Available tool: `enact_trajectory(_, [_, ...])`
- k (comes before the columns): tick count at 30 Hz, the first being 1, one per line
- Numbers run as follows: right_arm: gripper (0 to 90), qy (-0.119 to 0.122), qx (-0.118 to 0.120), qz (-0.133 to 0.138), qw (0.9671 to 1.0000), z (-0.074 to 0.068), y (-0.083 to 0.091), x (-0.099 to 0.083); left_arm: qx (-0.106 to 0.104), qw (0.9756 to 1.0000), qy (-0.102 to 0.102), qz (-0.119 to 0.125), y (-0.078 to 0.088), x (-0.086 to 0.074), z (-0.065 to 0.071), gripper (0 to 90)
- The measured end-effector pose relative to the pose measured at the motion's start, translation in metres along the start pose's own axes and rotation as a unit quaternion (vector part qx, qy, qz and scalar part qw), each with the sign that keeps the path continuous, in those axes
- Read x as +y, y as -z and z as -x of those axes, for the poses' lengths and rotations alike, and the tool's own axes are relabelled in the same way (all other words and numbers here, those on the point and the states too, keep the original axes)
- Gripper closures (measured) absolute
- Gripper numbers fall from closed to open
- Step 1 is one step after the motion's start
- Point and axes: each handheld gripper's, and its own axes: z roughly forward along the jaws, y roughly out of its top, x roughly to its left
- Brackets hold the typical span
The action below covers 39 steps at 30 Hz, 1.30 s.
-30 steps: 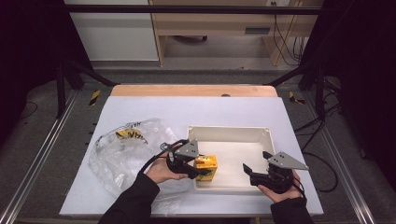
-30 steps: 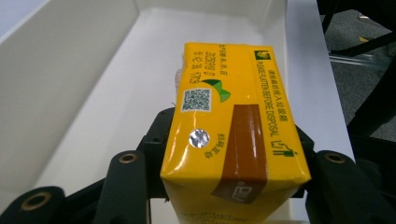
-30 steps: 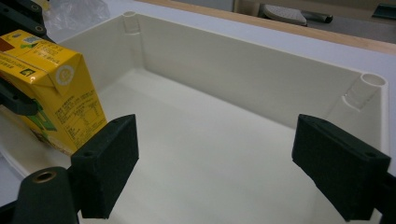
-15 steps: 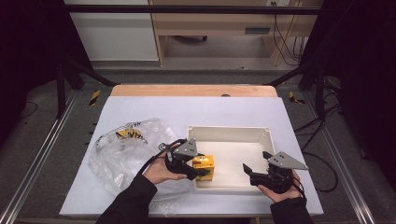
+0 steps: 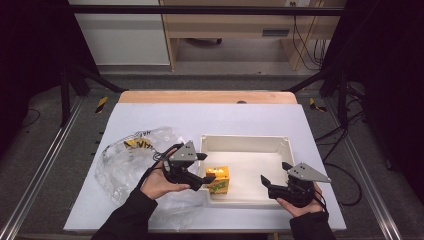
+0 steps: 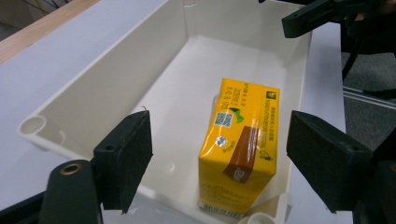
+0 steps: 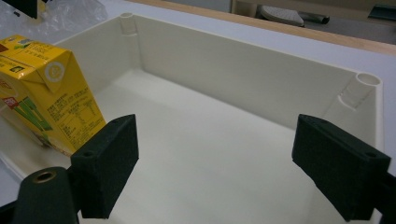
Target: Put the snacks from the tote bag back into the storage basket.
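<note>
A yellow drink carton (image 5: 218, 180) sits in the near left corner of the white tray (image 5: 245, 139). My left gripper (image 5: 204, 167) hovers just left of it, and its jaws have just been opening. In the left gripper view the carton (image 6: 240, 144) stands between the wide-apart pads (image 6: 126, 158), which do not touch it. My right gripper (image 5: 275, 173) rests open at the tray's near right edge. In the right gripper view its jaws (image 7: 215, 158) frame the bare tray floor, with the carton (image 7: 44, 93) leaning at the left.
A crumpled clear plastic bag (image 5: 125, 160) with yellow print lies on the white table left of the tray, under my left hand. The tray's far half (image 7: 243, 60) holds nothing. The table's wooden far edge (image 5: 207, 97) runs behind.
My left gripper's jaws have opened off the carton and the hand has drawn slightly back and up. The carton stays in the tray corner. The right gripper has not moved.
</note>
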Motion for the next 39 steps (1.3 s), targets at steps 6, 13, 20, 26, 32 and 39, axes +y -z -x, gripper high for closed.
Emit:
enact_trajectory(6, [14.8, -0.001, -0.002, 0.001, 1.0, 0.0, 0.0, 0.0, 0.04, 0.9989, 0.015, 0.02, 0.026, -0.012, -0.001, 19.8])
enact_trajectory(13, [14.6, -0.002, -0.007, 0.005, 1.0, 0.0, 0.001, 0.0, 0.082, 0.9951, 0.041, 0.039, 0.048, -0.031, -0.005, 17.6])
enact_trajectory(20, [14.4, -0.004, -0.008, 0.005, 0.9999, 0.001, 0.002, -0.001, 0.116, 0.9907, 0.056, 0.045, 0.065, -0.05, -0.006, 15.5])
enact_trajectory(26, [13.5, -0.001, -0.011, 0.007, 0.9999, 0.001, 0.002, -0.001, 0.149, 0.9844, 0.08, 0.048, 0.078, -0.073, -0.008, 14.7])
enact_trajectory(32, [12.9, -0.001, -0.013, 0.005, 0.9999, 0.002, 0.001, -0.002, 0.184, 0.9752, 0.108, 0.057, 0.091, -0.094, -0.012, 14.7])
enact_trajectory(39, [14.5, 0.001, -0.015, 0.005, 0.9999, 0.003, 0.002, -0.003, 0.21, 0.966, 0.139, 0.057, 0.102, -0.117, -0.016, 15.8])
